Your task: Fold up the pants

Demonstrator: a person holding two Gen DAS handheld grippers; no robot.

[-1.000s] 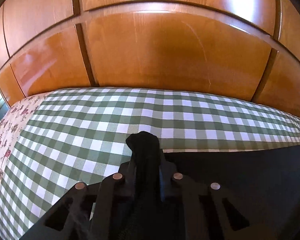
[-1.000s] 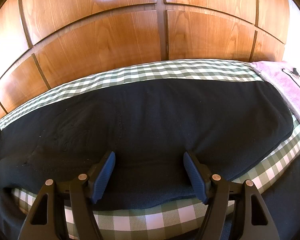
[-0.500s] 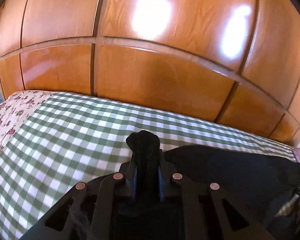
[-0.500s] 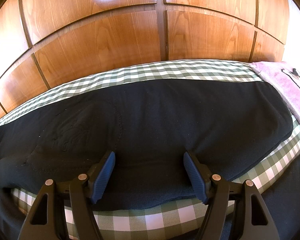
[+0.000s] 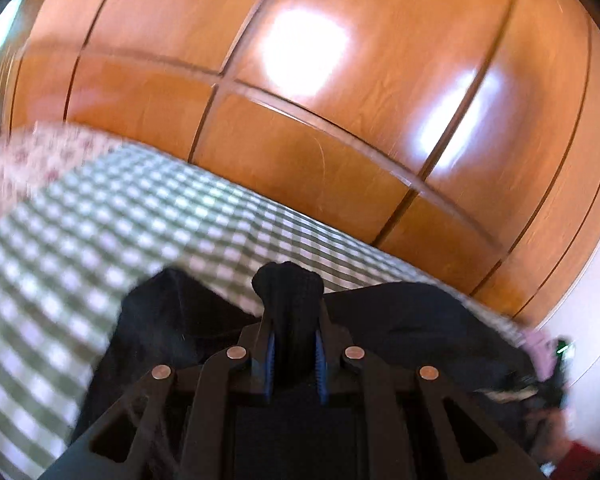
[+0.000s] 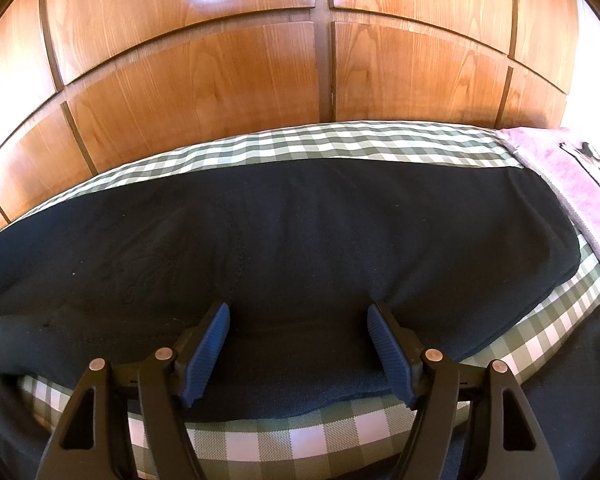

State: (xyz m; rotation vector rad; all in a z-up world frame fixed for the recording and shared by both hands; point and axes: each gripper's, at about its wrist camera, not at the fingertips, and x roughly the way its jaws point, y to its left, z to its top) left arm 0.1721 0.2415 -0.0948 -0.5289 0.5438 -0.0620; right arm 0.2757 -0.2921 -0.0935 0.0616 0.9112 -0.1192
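Pants [image 6: 300, 240] lie long & flat on the bed [image 6: 340, 140], dark cloth on green checks. Left gripper [image 5: 293, 344] has its jaws squeezed narrow on a bunch of pants cloth that pokes out past the tips, w/ more cloth hanging under them. Right gripper [image 6: 298, 348] has jaws wide, one each side of the near pants edge, not pinching. Fold looks just begun: one end is lifted, most is left to do.

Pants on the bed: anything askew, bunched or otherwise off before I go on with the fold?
Nothing damaged or spilled. The dark pants lie fairly flat on the checked bedcover, with the open right gripper over their near edge. The left gripper is shut on a bunched wad of pants fabric. A pink garment lies alongside.
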